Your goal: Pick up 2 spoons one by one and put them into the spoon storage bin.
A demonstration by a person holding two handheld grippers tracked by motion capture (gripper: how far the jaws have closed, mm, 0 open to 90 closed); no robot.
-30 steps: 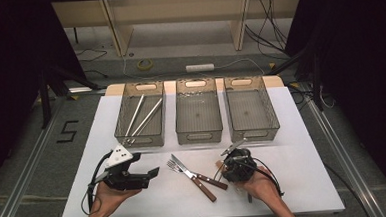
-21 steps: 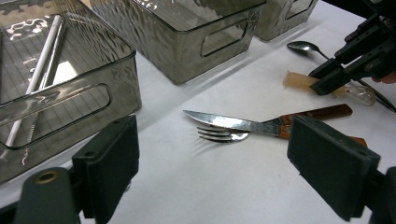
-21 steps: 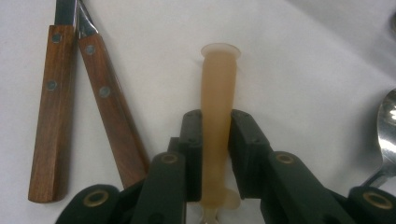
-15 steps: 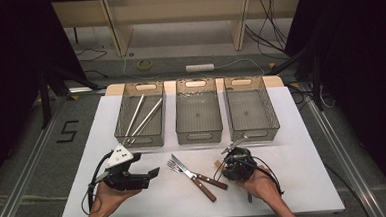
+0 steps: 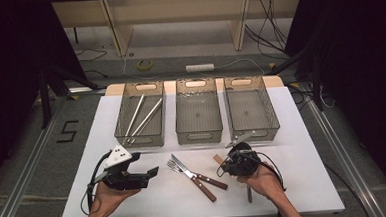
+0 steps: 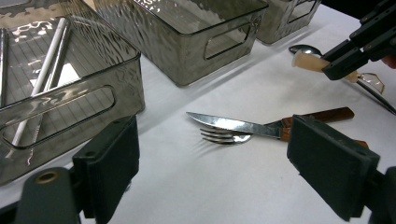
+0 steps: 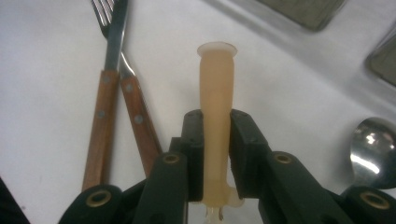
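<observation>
Pinching a pale, cream-coloured handle [image 7: 215, 116] between its two pads, the right gripper [image 7: 215, 154] has just been closing on it; the handle runs straight out ahead of the jaws, and its far end flares just above the white tabletop [image 7: 289, 93]. From the left gripper view the same handle [image 6: 310, 61] sticks out of the right gripper [image 6: 359, 49] clear of the surface. Just to the left of the grip lie a knife [image 7: 105, 102] and a fork [image 7: 135, 107] with wooden handles, crossing each other; a spoon [image 7: 373, 149] rests close on the right. Farther ahead stand three clear bins [image 5: 198, 113], the left one holding long white sticks [image 5: 144, 116].

The left gripper [image 5: 134, 174] hangs idle with its jaws spread wide, nothing between them.

Risk, as I judge it: the handle is smooth and round and gripped near one end, so the unseen working end may swing it down or let it twist and slip during the carry. A low lift could also clip the bin's rim.
</observation>
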